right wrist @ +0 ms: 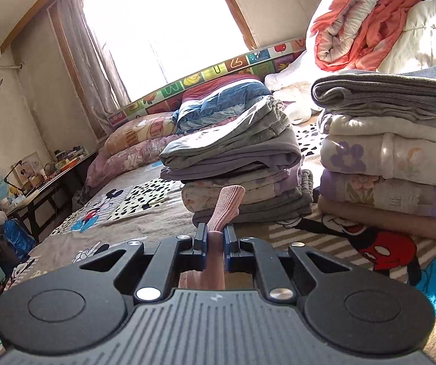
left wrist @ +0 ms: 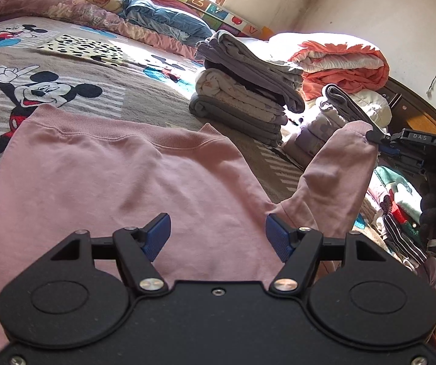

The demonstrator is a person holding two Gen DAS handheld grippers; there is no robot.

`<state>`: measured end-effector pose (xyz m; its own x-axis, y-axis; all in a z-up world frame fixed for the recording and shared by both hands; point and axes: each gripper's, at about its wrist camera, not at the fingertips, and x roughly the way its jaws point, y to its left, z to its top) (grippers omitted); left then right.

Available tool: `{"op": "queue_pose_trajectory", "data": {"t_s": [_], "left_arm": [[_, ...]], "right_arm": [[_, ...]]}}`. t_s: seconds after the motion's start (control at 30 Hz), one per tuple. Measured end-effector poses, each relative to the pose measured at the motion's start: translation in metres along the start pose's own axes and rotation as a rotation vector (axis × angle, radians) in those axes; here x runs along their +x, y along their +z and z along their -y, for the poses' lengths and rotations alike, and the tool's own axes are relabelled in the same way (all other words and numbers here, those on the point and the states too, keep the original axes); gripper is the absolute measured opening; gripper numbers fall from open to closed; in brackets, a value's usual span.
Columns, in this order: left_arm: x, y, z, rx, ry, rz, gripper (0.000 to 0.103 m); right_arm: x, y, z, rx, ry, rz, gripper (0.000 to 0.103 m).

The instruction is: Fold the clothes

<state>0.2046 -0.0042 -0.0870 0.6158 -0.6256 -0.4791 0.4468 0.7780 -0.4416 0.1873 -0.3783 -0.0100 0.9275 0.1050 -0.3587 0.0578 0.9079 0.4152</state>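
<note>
A pink sweatshirt (left wrist: pixel 120 182) lies flat on the Mickey Mouse bedspread (left wrist: pixel 50 70), its ribbed hem at the far side. My left gripper (left wrist: pixel 218 235) is open and empty, hovering just above the sweatshirt's body. My right gripper (left wrist: pixel 375 138) is shut on the pink sleeve (left wrist: pixel 333 179) at its cuff and holds it lifted off the bed at the right. In the right wrist view the ribbed cuff (right wrist: pixel 228 205) sticks up between the closed fingers of my right gripper (right wrist: pixel 216 237).
Two stacks of folded clothes stand on the bed: a grey and floral one (left wrist: pixel 248 91) (right wrist: pixel 239 164) and a taller one (right wrist: pixel 385 155). An orange-and-white quilt (left wrist: pixel 339 60) lies behind. Pillows (left wrist: pixel 66 3) lie at the headboard. A cluttered side table (right wrist: pixel 44 176) stands by the window.
</note>
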Motion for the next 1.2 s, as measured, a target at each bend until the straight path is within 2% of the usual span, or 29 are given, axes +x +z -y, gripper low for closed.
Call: {"op": "queue_pose_trajectory", "data": {"t_s": [0.17, 0.4, 0.5, 0.63, 0.8, 0.93, 1.0, 1.13, 1.2], "left_arm": [[-0.003, -0.009, 0.028, 0.156, -0.056, -0.01, 0.068], [-0.003, -0.042, 0.081, 0.47, -0.185, -0.063, 0.068], [0.002, -0.062, 0.104, 0.601, -0.196, -0.078, 0.068], [0.011, -0.084, 0.126, 0.762, -0.124, -0.057, 0.068], [0.021, -0.106, 0.145, 0.967, -0.003, -0.012, 0.06], [0.033, -0.128, 0.156, 1.143, 0.1, -0.023, 0.053], [0.041, -0.136, 0.16, 1.197, 0.138, -0.029, 0.051], [0.054, -0.147, 0.169, 1.243, 0.202, -0.029, 0.044], [0.058, -0.15, 0.173, 1.239, 0.224, -0.046, 0.033]], "right_arm": [[-0.023, -0.009, 0.027, 0.076, -0.055, 0.021, 0.012], [-0.04, -0.026, 0.058, 0.171, -0.121, 0.018, 0.012], [-0.039, -0.031, 0.073, 0.219, -0.151, -0.008, 0.012], [-0.029, -0.033, 0.094, 0.289, -0.183, -0.061, 0.012], [-0.012, -0.035, 0.106, 0.299, -0.206, -0.122, 0.012], [0.005, -0.037, 0.116, 0.302, -0.222, -0.177, 0.012], [0.012, -0.039, 0.121, 0.304, -0.229, -0.197, 0.012], [0.025, -0.044, 0.133, 0.324, -0.212, -0.227, 0.012], [0.031, -0.047, 0.138, 0.329, -0.203, -0.241, 0.012]]}}
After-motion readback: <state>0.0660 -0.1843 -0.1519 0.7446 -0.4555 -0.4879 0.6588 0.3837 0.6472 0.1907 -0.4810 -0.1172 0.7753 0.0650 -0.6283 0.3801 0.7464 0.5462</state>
